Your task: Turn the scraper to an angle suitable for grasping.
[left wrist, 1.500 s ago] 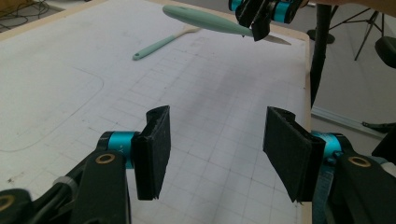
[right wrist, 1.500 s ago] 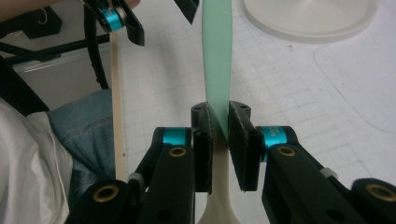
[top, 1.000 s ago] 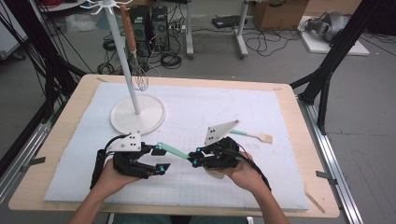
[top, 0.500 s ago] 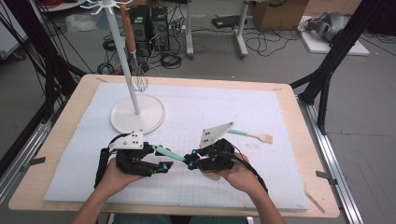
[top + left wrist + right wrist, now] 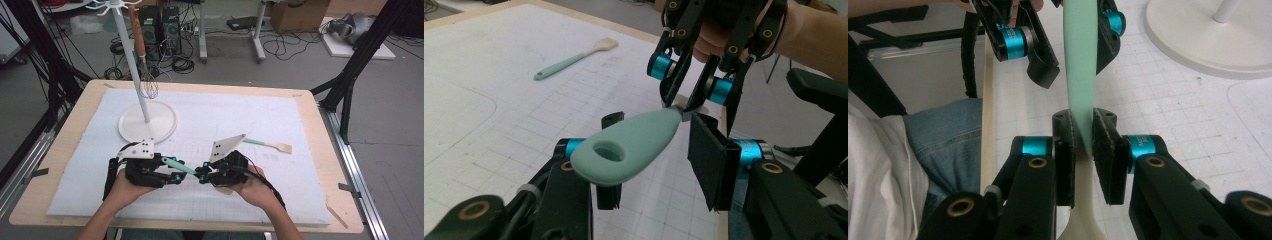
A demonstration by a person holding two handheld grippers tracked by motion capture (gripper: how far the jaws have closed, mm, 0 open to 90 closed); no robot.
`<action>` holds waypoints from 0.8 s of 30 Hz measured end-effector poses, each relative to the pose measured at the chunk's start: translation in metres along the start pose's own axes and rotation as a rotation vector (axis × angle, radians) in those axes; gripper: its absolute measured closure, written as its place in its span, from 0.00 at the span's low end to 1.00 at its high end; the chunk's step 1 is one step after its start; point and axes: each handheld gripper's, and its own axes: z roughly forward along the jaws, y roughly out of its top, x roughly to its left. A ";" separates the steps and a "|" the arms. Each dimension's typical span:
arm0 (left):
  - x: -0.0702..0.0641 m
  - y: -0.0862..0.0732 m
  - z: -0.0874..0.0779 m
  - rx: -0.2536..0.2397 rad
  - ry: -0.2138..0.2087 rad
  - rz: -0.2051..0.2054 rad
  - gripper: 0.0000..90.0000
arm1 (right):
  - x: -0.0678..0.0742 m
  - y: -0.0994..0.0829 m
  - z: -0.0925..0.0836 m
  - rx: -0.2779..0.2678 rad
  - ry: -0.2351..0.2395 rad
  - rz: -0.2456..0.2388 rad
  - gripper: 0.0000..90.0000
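Here, right tongs (image 5: 1083, 150) clamping mint utensil handle (image 5: 1079, 75)

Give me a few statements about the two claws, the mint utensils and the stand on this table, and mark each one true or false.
1. The right claw grips a mint-handled utensil. True.
2. The left claw is clamped tight on that handle. False: its jaws have just been closing but stand apart around it.
3. A second mint-handled spatula lies on the mat. True.
4. The whisk lies flat on the mat. False: it hangs from the white stand.
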 end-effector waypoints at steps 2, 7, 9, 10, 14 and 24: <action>0.000 0.000 0.000 -0.004 -0.005 -0.006 0.65 | 0.000 0.000 0.000 0.001 -0.001 -0.003 0.88; 0.001 0.001 0.000 -0.019 -0.008 -0.015 0.67 | 0.001 0.001 0.001 0.000 -0.004 -0.012 0.88; 0.001 0.001 0.000 -0.029 -0.009 -0.025 0.70 | 0.002 0.001 0.001 0.001 -0.010 -0.019 0.88; 0.002 0.001 -0.001 -0.034 -0.016 -0.030 0.74 | 0.002 0.001 0.001 -0.001 -0.014 -0.019 0.88; 0.002 0.003 -0.002 -0.061 -0.064 -0.043 0.87 | 0.005 0.003 0.003 0.005 -0.033 -0.041 0.89; -0.001 0.015 -0.011 -0.055 -0.072 0.004 0.91 | 0.006 0.009 0.009 -0.031 0.014 -0.047 0.83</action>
